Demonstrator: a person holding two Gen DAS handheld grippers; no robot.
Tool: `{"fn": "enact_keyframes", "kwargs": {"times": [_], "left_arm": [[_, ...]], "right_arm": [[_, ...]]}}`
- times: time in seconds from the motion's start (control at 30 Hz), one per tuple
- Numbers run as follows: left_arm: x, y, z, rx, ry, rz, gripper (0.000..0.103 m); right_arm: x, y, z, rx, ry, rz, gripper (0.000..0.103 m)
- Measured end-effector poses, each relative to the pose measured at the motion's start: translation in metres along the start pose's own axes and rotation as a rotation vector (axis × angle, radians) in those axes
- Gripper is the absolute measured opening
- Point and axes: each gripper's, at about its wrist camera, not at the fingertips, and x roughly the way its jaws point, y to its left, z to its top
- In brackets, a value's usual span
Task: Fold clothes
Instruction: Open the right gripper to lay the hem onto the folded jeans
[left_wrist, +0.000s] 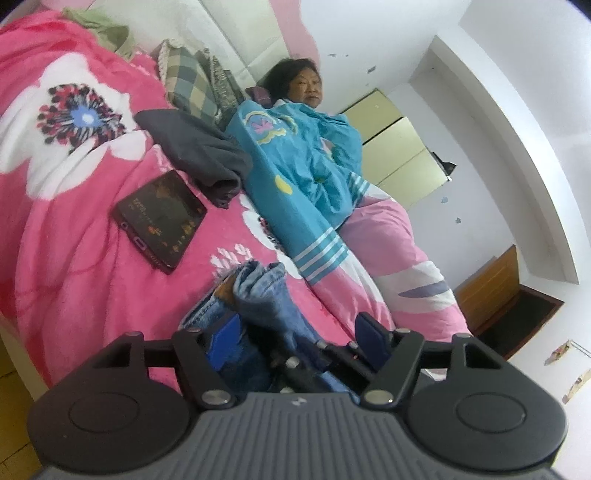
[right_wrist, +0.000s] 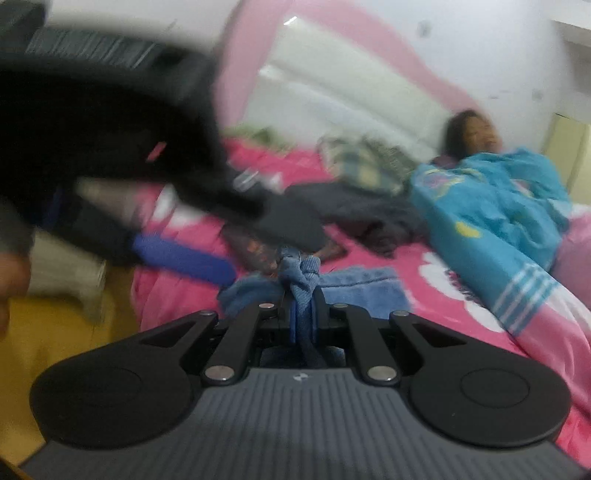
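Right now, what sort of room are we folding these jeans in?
Most likely a home bedroom: a bed under a pink floral blanket, a plaid pillow near the padded headboard, and a person lying wrapped in a blue quilt.

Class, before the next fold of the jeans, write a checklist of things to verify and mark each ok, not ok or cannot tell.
1. Right hand-held gripper shut on the jeans: ok, denim is bunched between its closed fingers.
2. Left hand-held gripper gripping the jeans: not ok, its fingers stand wide apart with denim loose between them.
3. Phone clear of the fold area: not ok, it lies on the pink blanket just beyond the denim.
4. Dark garment out of the way: ok, it lies farther back.
5. Jeans lying flat: cannot tell, mostly hidden.
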Motion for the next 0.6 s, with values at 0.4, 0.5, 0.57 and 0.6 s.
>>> {"fn": "enact_keyframes", "kwargs": {"times": [0.4,0.5,0.57,0.6], "left_arm": [[-0.018,-0.037,0.014,0.230,-0.100,0.132,0.067],[-0.001,-0.070,0.009,0.337,-0.068,0.086,0.067],[0.013,-0.091,0.005,0.406,-0.038,0.054,0.067],[0.022,-0.100,0.001,0.438,-0.015,0.047,0.067]], "right_arm": [[-0.102,-0.047,-0.005,0.203,-0.064,0.166,0.047],[-0.142,-0.095,-0.028,0.403,-0.059,0.048,0.041],[-0.172,-0.125,-0.049,0.516,-0.049,-0.081,0.035],[-0.185,-0.135,-0.061,0.557,-0.035,-0.148,0.032]]}}
